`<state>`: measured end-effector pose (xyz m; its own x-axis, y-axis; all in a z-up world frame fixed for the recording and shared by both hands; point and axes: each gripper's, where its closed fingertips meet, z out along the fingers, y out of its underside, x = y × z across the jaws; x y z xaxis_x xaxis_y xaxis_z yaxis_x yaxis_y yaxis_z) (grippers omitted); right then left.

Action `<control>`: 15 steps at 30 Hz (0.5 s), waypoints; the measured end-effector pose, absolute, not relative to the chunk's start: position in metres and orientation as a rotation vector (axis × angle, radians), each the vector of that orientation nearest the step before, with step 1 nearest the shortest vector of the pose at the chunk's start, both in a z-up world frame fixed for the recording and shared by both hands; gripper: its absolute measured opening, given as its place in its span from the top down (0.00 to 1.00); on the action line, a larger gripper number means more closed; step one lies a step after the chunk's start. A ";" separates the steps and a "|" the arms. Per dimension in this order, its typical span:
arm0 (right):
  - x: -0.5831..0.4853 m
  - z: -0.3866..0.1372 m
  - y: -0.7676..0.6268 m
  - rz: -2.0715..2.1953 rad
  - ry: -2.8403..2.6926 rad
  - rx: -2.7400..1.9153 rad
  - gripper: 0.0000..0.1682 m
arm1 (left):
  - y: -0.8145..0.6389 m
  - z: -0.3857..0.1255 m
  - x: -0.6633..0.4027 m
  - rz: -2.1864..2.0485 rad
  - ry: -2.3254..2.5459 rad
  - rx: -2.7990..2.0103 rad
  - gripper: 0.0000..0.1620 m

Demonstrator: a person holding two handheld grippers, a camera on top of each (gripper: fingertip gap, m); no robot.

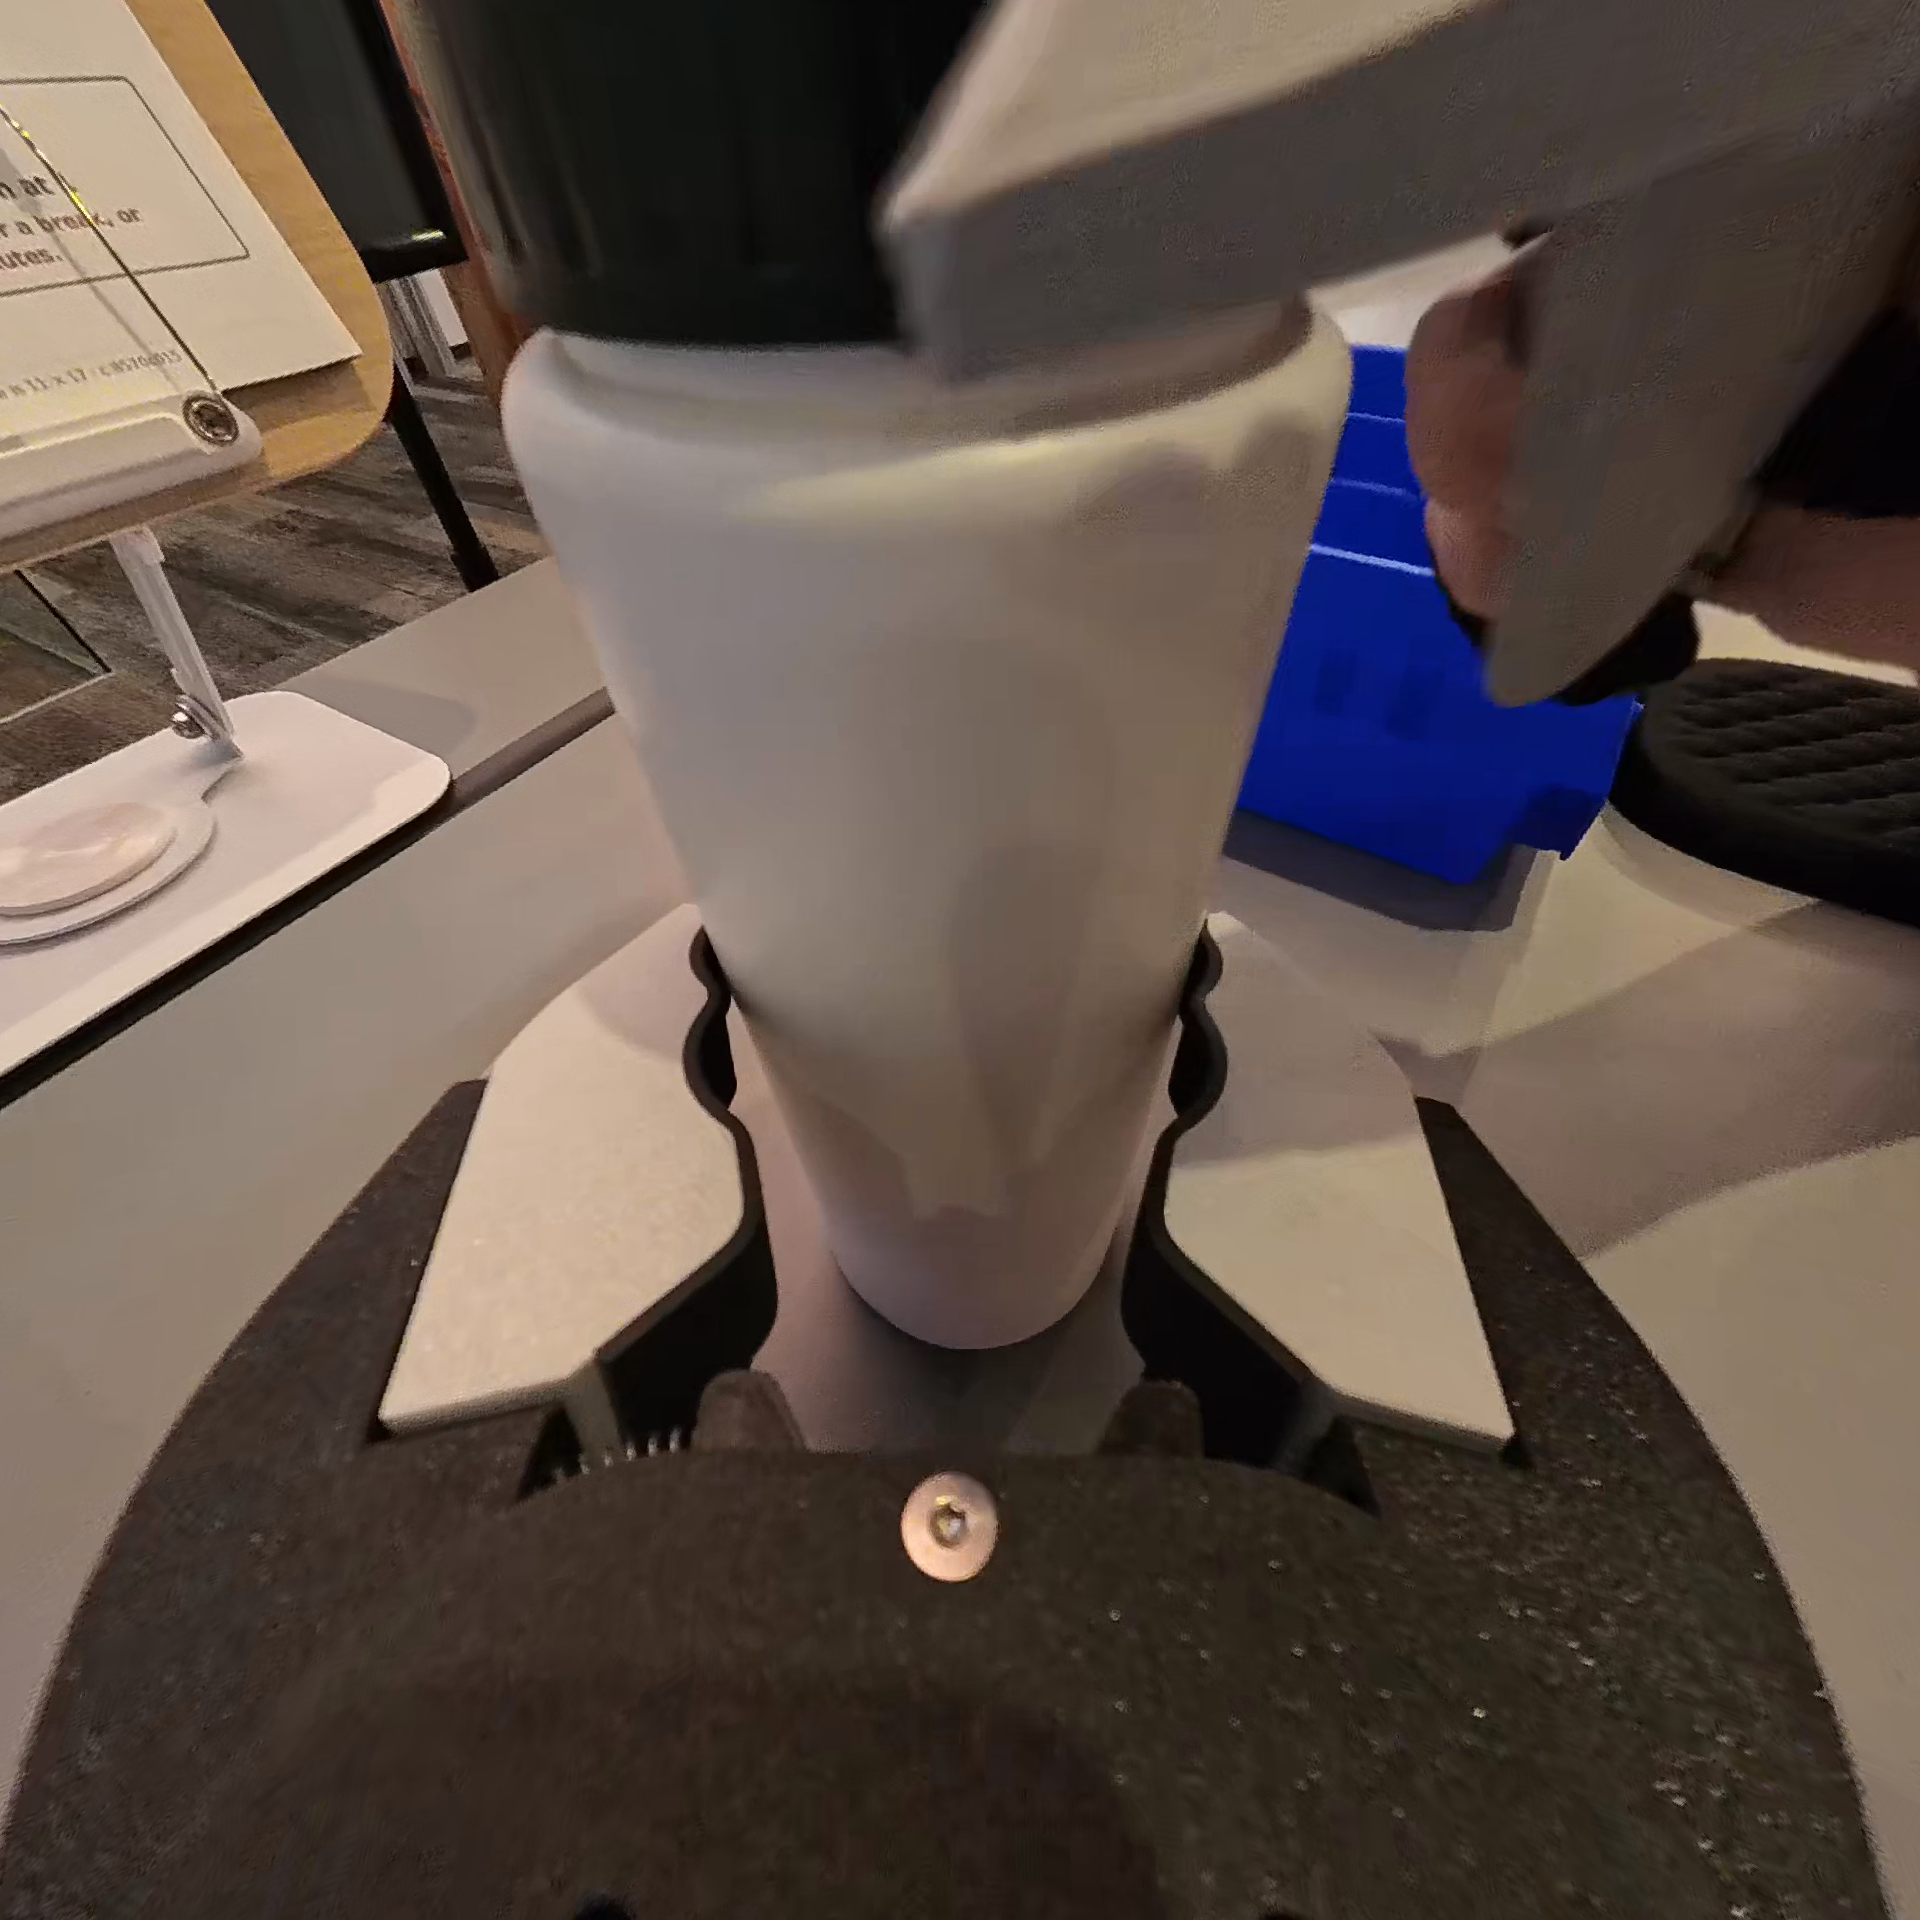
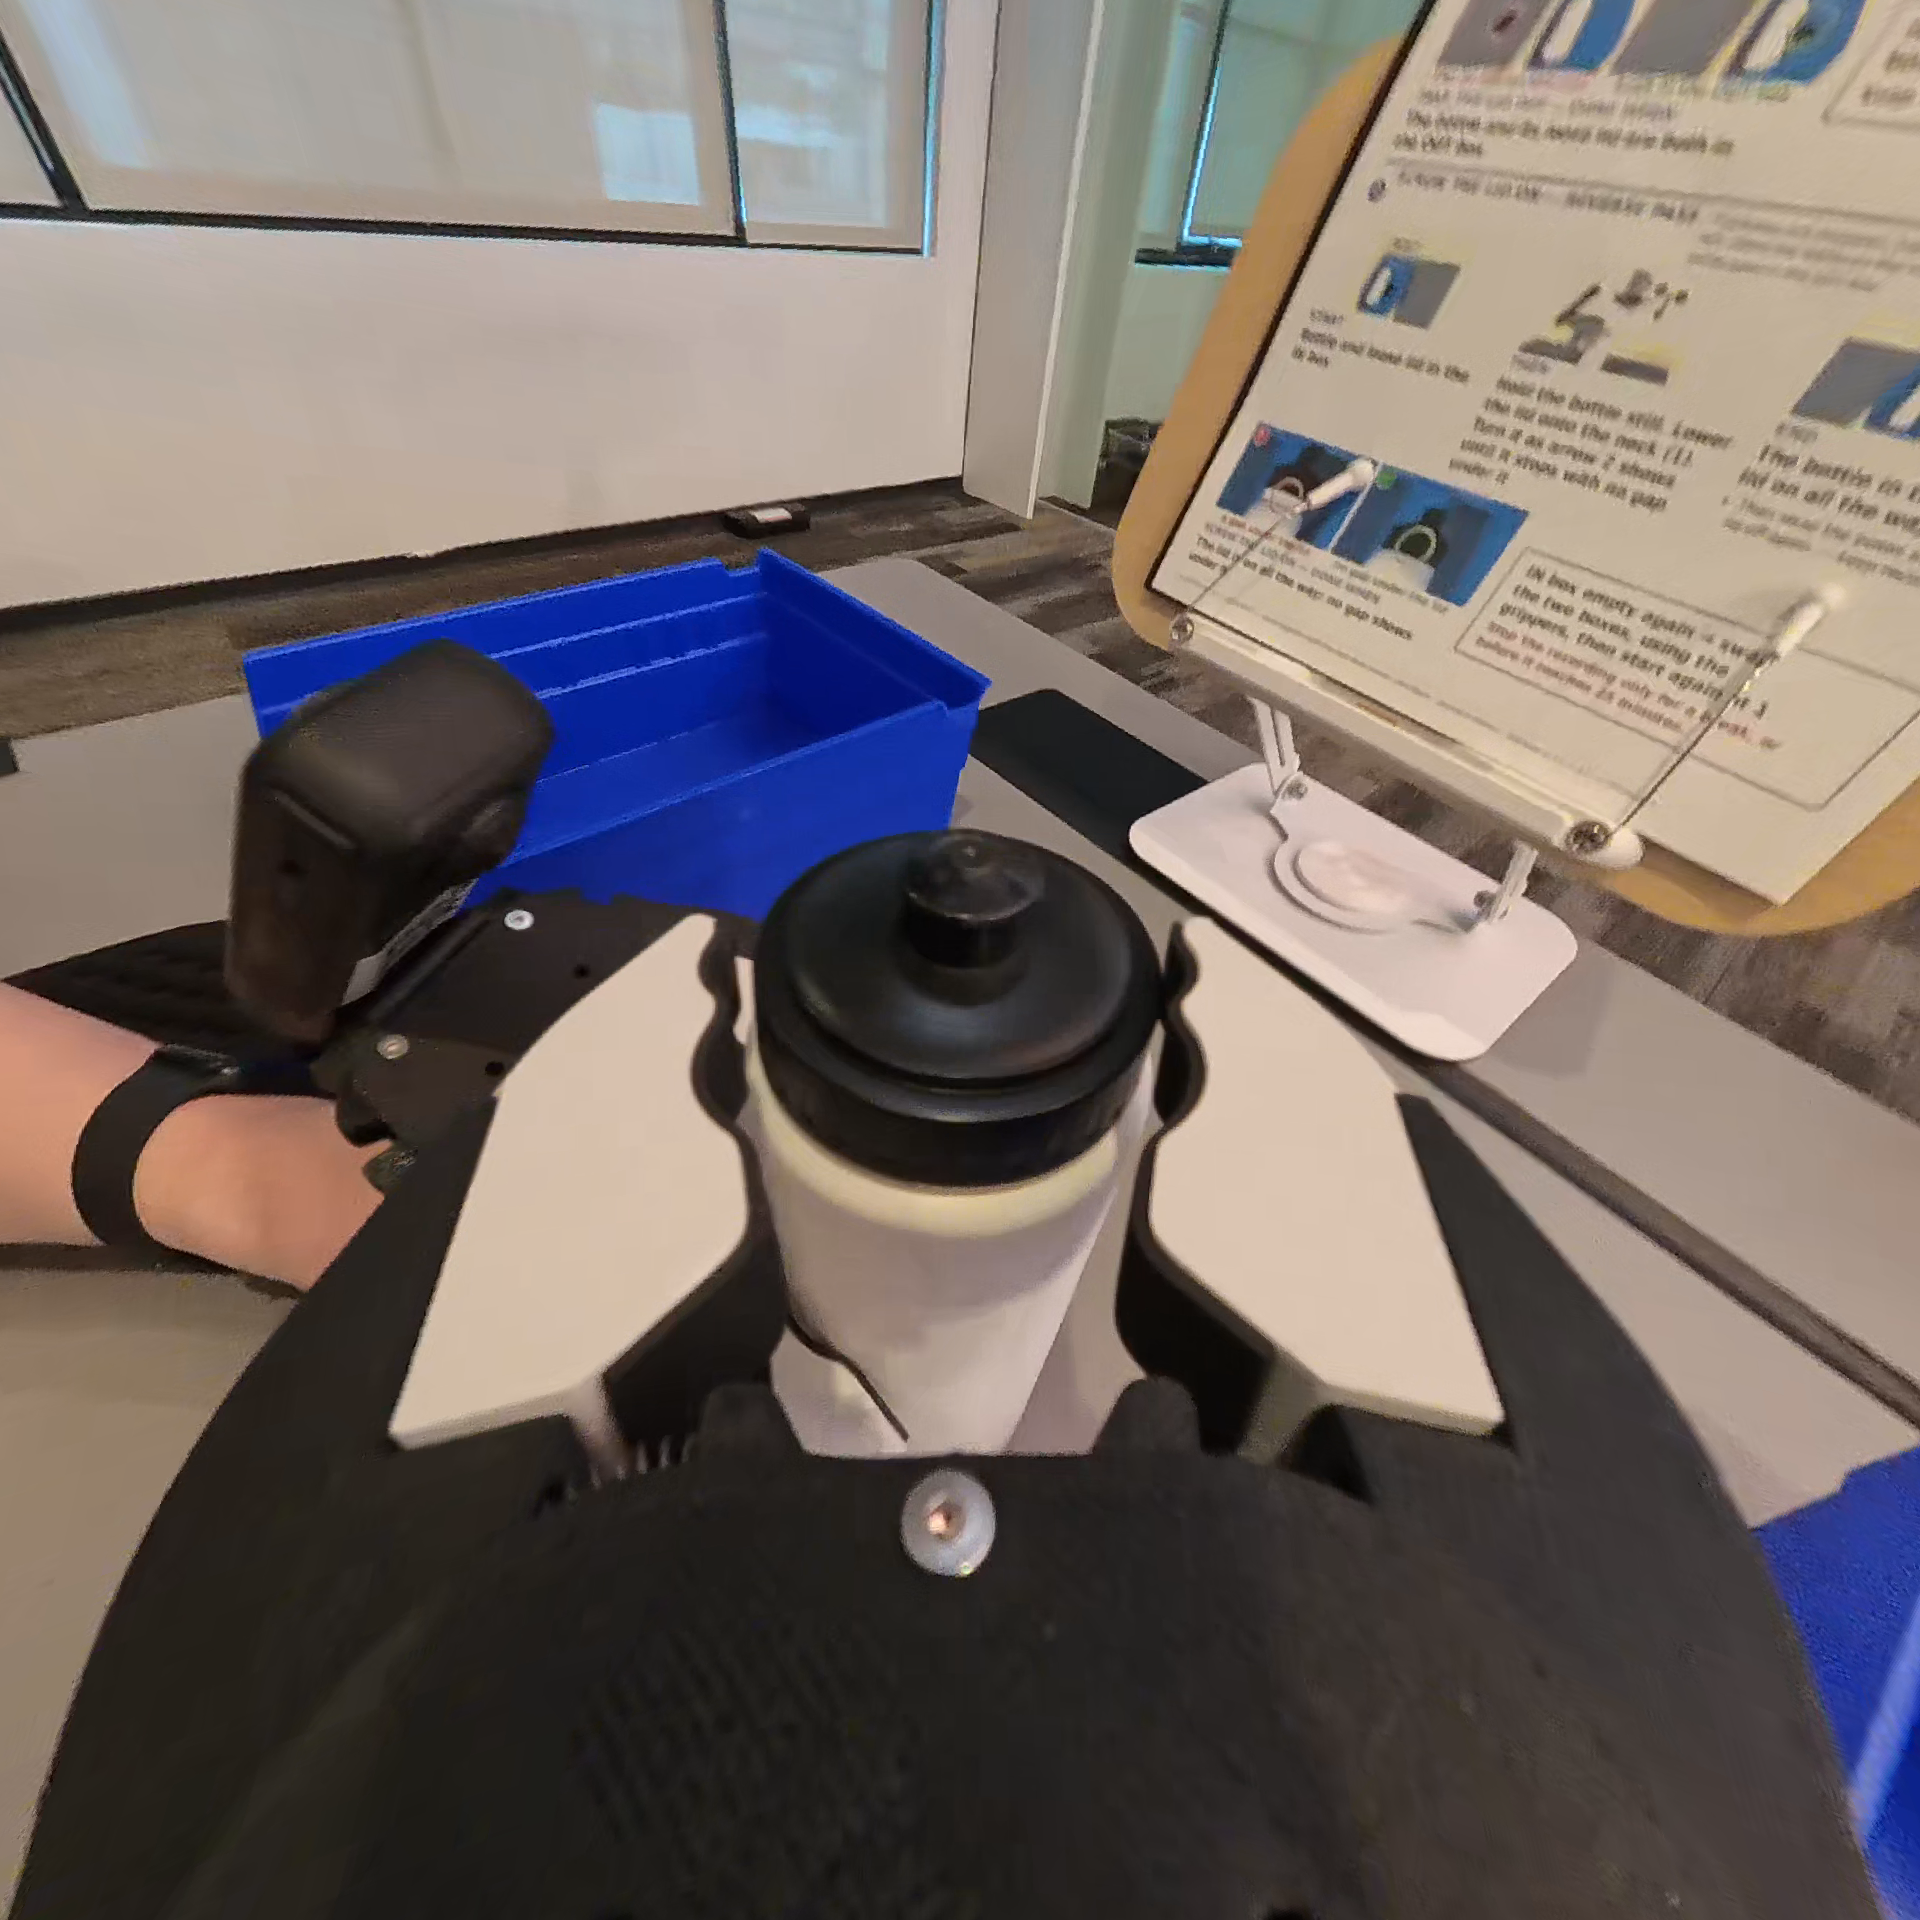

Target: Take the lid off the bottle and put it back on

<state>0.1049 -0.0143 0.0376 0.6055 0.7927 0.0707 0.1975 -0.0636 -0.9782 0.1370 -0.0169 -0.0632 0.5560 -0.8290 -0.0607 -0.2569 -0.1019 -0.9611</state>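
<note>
A white bottle [image 1: 914, 675] stands upright on the grey table [image 1: 260, 1039] with a black spouted lid [image 1: 707, 156] on its neck. My left gripper [image 1: 951, 966] is shut on the bottle's lower body, one finger on each side. In the right wrist view, my right gripper [image 2: 948, 935] is shut on the lid [image 2: 956, 1039] from above and behind, with the bottle's white body [image 2: 935, 1268] below. One grey finger [image 1: 1247, 156] of the right gripper crosses the lid in the left wrist view. The left gripper's black body [image 2: 468, 997] and a hand [image 2: 239, 1174] show at the left.
A blue bin [image 2: 727, 717] sits open behind the bottle and also shows in the left wrist view [image 1: 1382, 665]. An instruction board on a white stand [image 2: 1351, 935] stands at the table's side. A black textured pad [image 1: 1787, 769] lies to the right. Another blue object [image 2: 1849, 1621] is near.
</note>
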 end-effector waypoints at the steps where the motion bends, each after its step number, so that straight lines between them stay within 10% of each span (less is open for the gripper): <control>1: 0.105 0.037 -0.014 0.633 -0.845 -1.600 0.54 | -0.017 -0.063 0.137 -0.621 0.932 -1.646 0.48; 15: 0.121 0.039 -0.058 1.194 -1.345 -1.290 0.54 | -0.054 -0.063 0.160 -0.865 1.188 -1.513 0.48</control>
<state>0.1211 -0.0577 0.0387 -0.0560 0.9983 -0.0162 0.1341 -0.0086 -0.9909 0.1601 -0.0539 -0.0633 0.2654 -0.9634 -0.0383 -0.2594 -0.0331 -0.9652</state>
